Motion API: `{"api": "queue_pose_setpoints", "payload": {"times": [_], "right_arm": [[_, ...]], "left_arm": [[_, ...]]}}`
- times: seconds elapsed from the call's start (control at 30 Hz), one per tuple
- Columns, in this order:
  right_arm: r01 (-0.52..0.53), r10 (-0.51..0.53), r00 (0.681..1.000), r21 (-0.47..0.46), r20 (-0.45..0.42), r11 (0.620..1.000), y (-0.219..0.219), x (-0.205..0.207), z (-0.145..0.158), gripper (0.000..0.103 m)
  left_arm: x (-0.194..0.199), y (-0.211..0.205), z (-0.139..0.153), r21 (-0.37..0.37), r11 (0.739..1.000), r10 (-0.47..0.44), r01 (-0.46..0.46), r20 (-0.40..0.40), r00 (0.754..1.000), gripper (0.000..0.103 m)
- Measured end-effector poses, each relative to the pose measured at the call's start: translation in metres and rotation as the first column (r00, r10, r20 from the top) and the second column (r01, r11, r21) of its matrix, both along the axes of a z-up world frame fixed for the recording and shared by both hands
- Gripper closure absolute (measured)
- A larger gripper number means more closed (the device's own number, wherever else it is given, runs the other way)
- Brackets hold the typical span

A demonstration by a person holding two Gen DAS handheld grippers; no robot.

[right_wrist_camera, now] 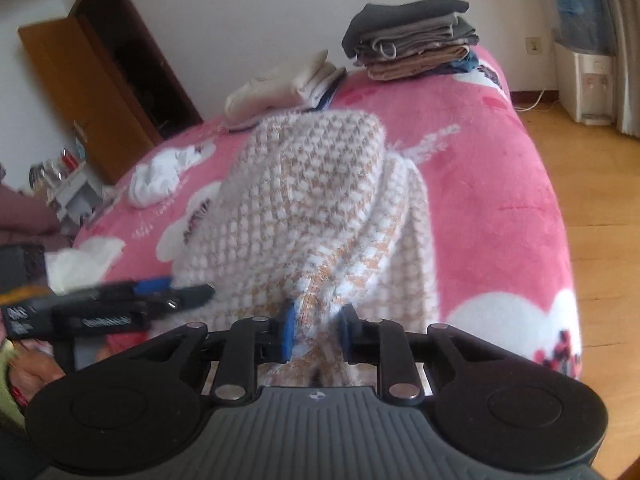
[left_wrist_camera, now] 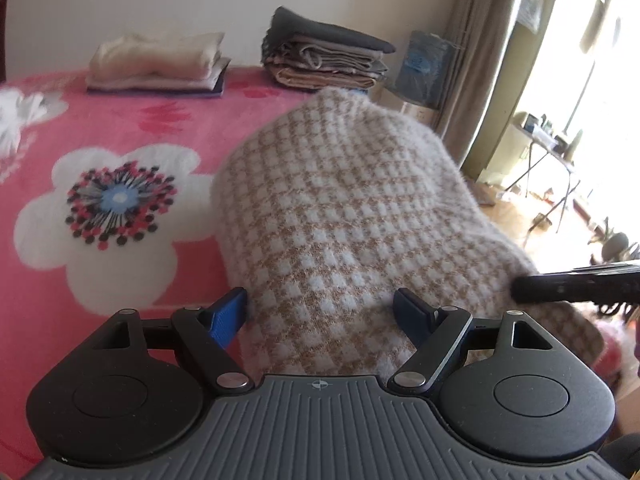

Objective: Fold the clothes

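A beige and white checked knit sweater (left_wrist_camera: 340,208) is bunched up and lifted off the pink flowered blanket (left_wrist_camera: 120,128) on the bed. My left gripper (left_wrist_camera: 320,308) is open, its blue fingers spread wide on either side of the near part of the sweater. In the right wrist view the sweater (right_wrist_camera: 312,184) hangs in folds from my right gripper (right_wrist_camera: 318,330), which is shut on a gathered bit of the knit. The left gripper (right_wrist_camera: 160,292) shows blurred at the sweater's left side. The right gripper's black tip (left_wrist_camera: 576,284) touches the sweater's right edge.
Two stacks of folded clothes sit at the far end of the bed, a cream one (right_wrist_camera: 280,84) and a dark grey and tan one (right_wrist_camera: 412,36). A crumpled white garment (right_wrist_camera: 154,180) lies at the left. Wooden floor (right_wrist_camera: 592,200) and a water dispenser (right_wrist_camera: 584,60) are to the right.
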State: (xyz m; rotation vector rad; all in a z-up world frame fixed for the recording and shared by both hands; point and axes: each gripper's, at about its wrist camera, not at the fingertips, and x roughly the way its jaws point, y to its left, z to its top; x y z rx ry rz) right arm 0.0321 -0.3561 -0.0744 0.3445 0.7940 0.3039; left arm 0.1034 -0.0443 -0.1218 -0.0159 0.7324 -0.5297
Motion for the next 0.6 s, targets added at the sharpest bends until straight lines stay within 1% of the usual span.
{"api": "queue_pose_setpoints", "payload": {"times": [0.17,0.23,0.3,0.33,0.37,0.4,0.43,0.47,0.5,0.53,0.57,0.6], "right_arm": [[-0.022,0.023,1.0,0.042,-0.019,0.999,-0.014,0.006,-0.021,0.08],[-0.031,0.033,0.999,0.058,-0.026,0.998,-0.02,0.008,-0.03,0.08],[-0.033,0.035,0.999,0.083,-0.025,0.996,-0.025,0.008,-0.039,0.08],[-0.035,0.037,0.999,0.079,-0.014,0.996,-0.025,0.007,-0.039,0.08],[-0.043,0.043,0.999,0.06,-0.004,0.997,-0.022,0.006,-0.037,0.079],[-0.05,0.049,0.999,0.04,0.006,0.998,-0.02,0.005,-0.036,0.079],[-0.057,0.056,0.998,0.02,0.016,0.998,-0.018,0.004,-0.034,0.079],[-0.061,0.061,0.998,0.005,0.021,0.998,-0.016,0.003,-0.033,0.078],[-0.058,0.058,0.998,-0.011,0.021,0.998,-0.015,0.003,-0.032,0.072],[-0.052,0.052,0.998,-0.027,0.019,0.998,-0.015,0.004,-0.032,0.065],[-0.049,0.05,0.999,-0.048,0.014,0.998,-0.015,0.003,-0.028,0.056],[-0.049,0.05,0.999,-0.071,0.008,0.996,-0.015,0.002,-0.022,0.054]], "left_arm": [[-0.006,-0.007,-0.004,0.033,0.999,0.005,-0.006,0.049,0.999,0.021],[-0.014,-0.013,-0.007,0.07,0.997,-0.015,0.008,0.101,0.995,0.021],[-0.023,-0.015,-0.004,0.113,0.993,-0.04,0.02,0.177,0.983,0.021],[-0.028,-0.016,-0.001,0.134,0.991,-0.053,0.025,0.216,0.975,0.024],[-0.034,-0.016,0.002,0.15,0.988,-0.062,0.023,0.266,0.962,0.024],[-0.041,-0.016,0.004,0.161,0.987,-0.076,0.023,0.33,0.941,0.023],[-0.046,-0.018,0.002,0.181,0.983,-0.104,0.038,0.373,0.922,0.022],[-0.049,-0.023,-0.004,0.224,0.972,-0.146,0.063,0.375,0.915,0.022],[-0.051,-0.03,-0.013,0.27,0.96,-0.176,0.075,0.372,0.911,0.023],[-0.056,-0.033,-0.022,0.288,0.956,-0.178,0.062,0.398,0.9,0.023],[-0.063,-0.035,-0.029,0.289,0.956,-0.17,0.041,0.437,0.883,0.023],[-0.067,-0.037,-0.033,0.289,0.957,-0.162,0.026,0.46,0.873,0.023]]}}
